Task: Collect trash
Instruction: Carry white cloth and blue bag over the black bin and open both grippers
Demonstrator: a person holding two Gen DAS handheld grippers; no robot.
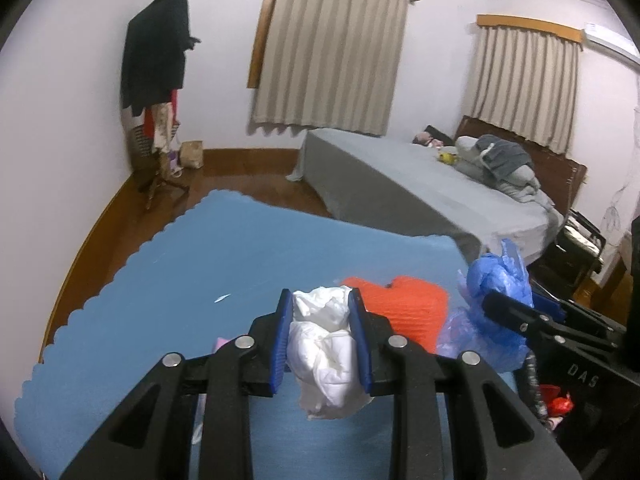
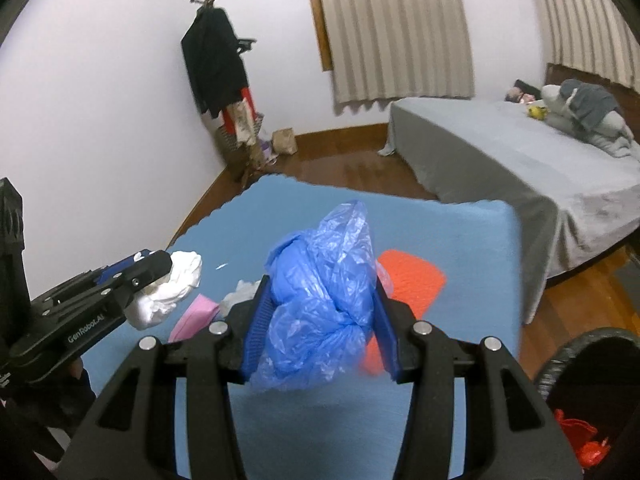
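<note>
The left claw (image 1: 322,334) is clamped on one crumpled white wad (image 1: 326,344) of soft tissue-like paper, its two blue ribbed pads pressing both sides, lifted off the blue mat (image 1: 168,280). The right claw (image 2: 320,320) grips one bunched blue plastic bag (image 2: 320,300), thin, wrinkled and half see-through, its pads squeezing the bundle, which is also held above the mat. No earlier look is given, so only this grip can be told.

Beneath them the blue mat, a foam-like sheet with scalloped edges, covers the worktop. On it lie one orange textured piece (image 2: 412,280), one flat pink piece (image 2: 192,316), another small white crumple (image 2: 244,292) and a tiny white scrap (image 2: 221,267).

At the lower right stands one dark bin (image 2: 580,360) with red wrappers (image 2: 580,436) inside.

Farther off are one bed (image 1: 420,184) under a grey sheet, one coat stand (image 1: 160,80) hung with dark clothes, and two windows with striped beige curtains (image 1: 328,52).
</note>
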